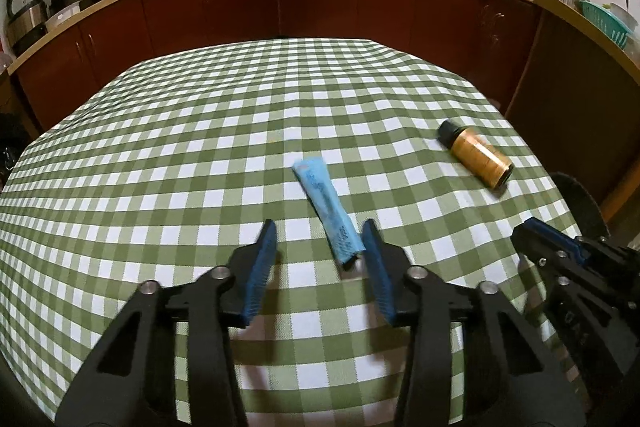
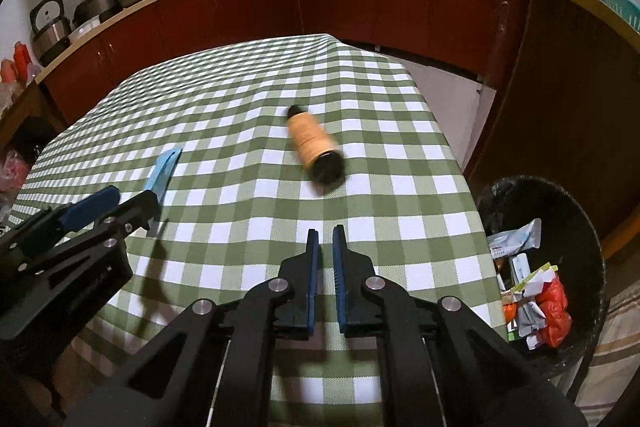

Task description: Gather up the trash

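A flat blue tube (image 1: pixel 324 207) lies on the green-checked tablecloth (image 1: pixel 180 155). Its near end sits between the fingers of my left gripper (image 1: pixel 320 247), close to the right finger, and the left finger stands well clear of it. That gripper is open. An amber bottle (image 1: pixel 478 157) with a black cap lies on its side further right. In the right wrist view the same bottle (image 2: pixel 312 143) lies ahead of my right gripper (image 2: pixel 326 247), whose fingers are shut with nothing between them. The left gripper (image 2: pixel 120 203) shows there at the left, by the tube (image 2: pixel 164 171).
A black-lined trash bin (image 2: pixel 580 227) holding several wrappers stands on the floor off the table's right edge. Dark red cabinets (image 1: pixel 320 7) under a cluttered counter run behind and to the right of the table.
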